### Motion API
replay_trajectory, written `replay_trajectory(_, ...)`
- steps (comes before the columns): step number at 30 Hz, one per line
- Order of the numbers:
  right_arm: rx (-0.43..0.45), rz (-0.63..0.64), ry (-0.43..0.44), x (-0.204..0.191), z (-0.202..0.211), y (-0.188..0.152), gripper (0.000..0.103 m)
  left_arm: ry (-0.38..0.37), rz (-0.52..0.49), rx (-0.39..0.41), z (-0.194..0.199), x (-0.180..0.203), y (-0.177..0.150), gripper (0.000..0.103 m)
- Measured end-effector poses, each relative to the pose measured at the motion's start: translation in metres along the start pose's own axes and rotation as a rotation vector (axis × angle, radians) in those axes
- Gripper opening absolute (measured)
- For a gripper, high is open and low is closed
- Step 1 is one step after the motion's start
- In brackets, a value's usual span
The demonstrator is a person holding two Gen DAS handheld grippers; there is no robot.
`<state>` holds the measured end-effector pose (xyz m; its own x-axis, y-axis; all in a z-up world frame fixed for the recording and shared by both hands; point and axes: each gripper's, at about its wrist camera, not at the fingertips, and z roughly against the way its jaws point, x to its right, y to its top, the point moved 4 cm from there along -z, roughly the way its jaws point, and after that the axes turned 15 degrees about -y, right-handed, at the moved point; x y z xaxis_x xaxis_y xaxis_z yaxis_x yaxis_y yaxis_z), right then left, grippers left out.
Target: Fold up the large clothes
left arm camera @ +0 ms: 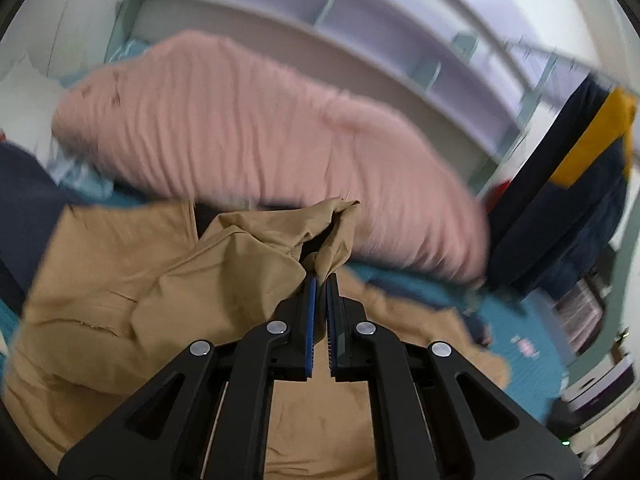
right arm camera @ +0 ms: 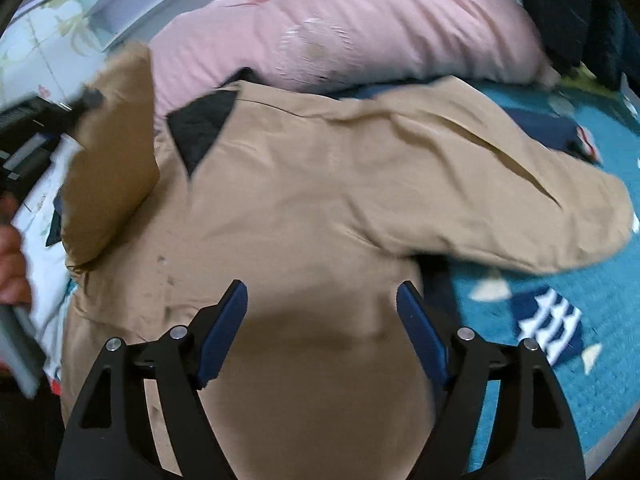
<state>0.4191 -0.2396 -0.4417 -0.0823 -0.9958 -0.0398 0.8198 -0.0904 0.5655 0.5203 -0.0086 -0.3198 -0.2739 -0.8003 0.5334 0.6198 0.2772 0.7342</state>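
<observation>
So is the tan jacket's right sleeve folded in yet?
No: the sleeve lies spread outward over the blue blanket, away from the jacket body.

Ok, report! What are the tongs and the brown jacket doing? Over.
Left tongs shut on tan jacket's sleeve cuff, lifting it. Right tongs open, empty, over jacket's body. Pink garment bunched beyond jacket. Over.

- My left gripper is pinching a tan jacket fold, which is hiding its fingertips.
- Motion blur is smearing the pink pillow and the shelves behind it.
- The jacket's hem is running off the bottom edge under my right gripper.
- My hand is getting cut off at the left edge.
</observation>
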Motion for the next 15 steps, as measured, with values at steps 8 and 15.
replay_trajectory(8,-0.023,-0.068,0.011,0.042,-0.004,-0.009,0.074,0.095,-0.06,-0.29,-0.087,-0.02,-0.083,0.017)
replay_trajectory(15,0.0,-0.134,0.012,0.062,0.0,-0.003,0.074,-0.064,0.022,-0.337,-0.083,-0.018,-0.09,0.075)
